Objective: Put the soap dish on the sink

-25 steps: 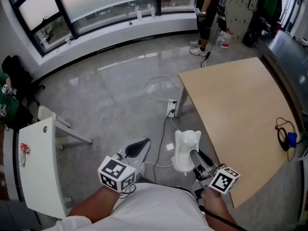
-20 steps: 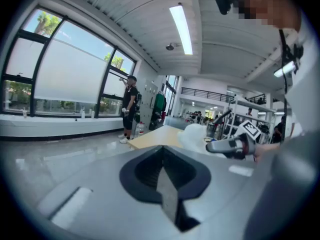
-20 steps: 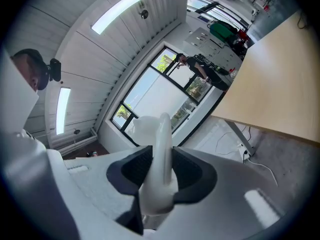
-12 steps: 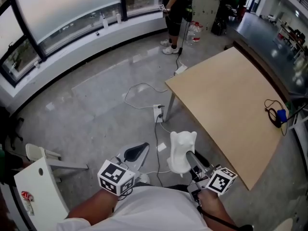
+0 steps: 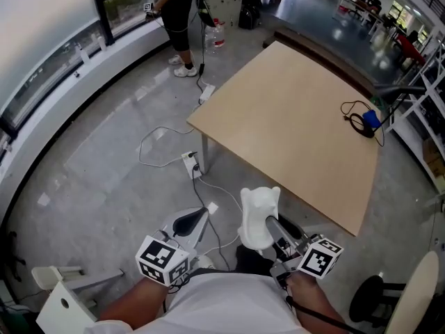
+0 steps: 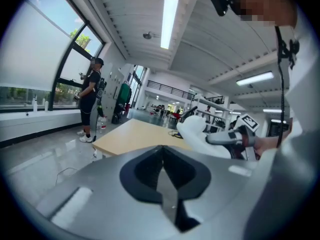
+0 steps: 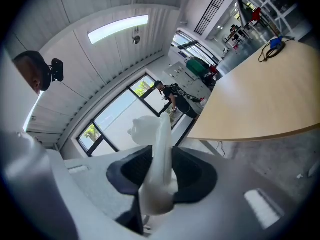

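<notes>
The soap dish is a white, animal-shaped piece held upright in the air over the floor, close to my body. My right gripper is shut on its lower edge; in the right gripper view the soap dish stands edge-on between the dark pads of the right gripper. My left gripper hovers just left of it, shut with nothing in it. In the left gripper view the left gripper has its jaws closed together, and the soap dish shows to the right. No sink is in view.
A light wooden table stands ahead to the right, with a blue item and black cable at its far side. A power strip and cables lie on the grey floor. A person stands near the windows. A black stool is at lower right.
The whole view has swung round: the table now sits in the middle and the windows have slid off to the left. Both grippers keep their places before me, the dish still held.
</notes>
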The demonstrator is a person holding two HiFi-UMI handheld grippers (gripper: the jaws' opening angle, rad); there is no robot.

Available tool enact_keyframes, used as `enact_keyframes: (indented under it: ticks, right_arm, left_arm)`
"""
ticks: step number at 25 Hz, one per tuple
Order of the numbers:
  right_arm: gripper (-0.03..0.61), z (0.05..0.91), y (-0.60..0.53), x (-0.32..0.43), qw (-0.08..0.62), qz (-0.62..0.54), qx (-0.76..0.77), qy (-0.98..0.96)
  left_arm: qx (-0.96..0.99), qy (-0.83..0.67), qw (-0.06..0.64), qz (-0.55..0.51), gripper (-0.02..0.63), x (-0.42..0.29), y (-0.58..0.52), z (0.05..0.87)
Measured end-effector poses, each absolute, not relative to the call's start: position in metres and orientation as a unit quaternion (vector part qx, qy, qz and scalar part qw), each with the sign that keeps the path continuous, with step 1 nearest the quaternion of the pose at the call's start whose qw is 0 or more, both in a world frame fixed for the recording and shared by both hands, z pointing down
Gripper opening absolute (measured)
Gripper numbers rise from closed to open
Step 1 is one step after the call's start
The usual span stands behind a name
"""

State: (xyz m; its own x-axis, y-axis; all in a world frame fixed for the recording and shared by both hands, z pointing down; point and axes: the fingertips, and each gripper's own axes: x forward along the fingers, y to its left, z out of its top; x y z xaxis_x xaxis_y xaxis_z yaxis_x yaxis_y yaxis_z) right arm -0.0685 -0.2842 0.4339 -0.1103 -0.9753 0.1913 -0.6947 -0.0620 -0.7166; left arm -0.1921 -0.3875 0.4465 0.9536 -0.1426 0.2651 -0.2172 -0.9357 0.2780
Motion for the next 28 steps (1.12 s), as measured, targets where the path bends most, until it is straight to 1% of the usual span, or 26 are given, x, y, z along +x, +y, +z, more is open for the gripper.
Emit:
enact_keyframes:
  ticks: [8,14,18,21,25,28]
  right_arm:
    - [0.126,0.439,-0.296,-0.026,0.213,-0.354,-0.650,0.637]
    - [0.126,0.440,-0.329,0.013,0.213,-0.355,-0.631,0.656]
    - [0.126,0.433,-0.340,0.048,0.216,-0.350,-0.624,0.664]
    - [0.126,0.427,-0.341,0.076,0.221,-0.344,-0.624,0.666]
    - [0.126,0.425,-0.331,0.112,0.228,-0.339,-0.631,0.659]
    - [0.126,0.425,-0.319,0.138,0.236,-0.330,-0.638,0.654]
  left_arm:
    - [0.979,-0.066,0.142,0.128,0.008,-0.144,-0.404,0.444]
    - [0.977,-0.098,0.135,0.130,0.008,-0.112,-0.436,0.442]
    - [0.977,-0.109,0.131,0.130,0.008,-0.078,-0.447,0.436]
    - [0.976,-0.106,0.142,0.126,0.008,-0.045,-0.449,0.431]
    - [0.972,-0.087,0.182,0.117,0.008,0.000,-0.445,0.427]
    - [0.975,-0.072,0.172,0.118,0.008,0.034,-0.436,0.424]
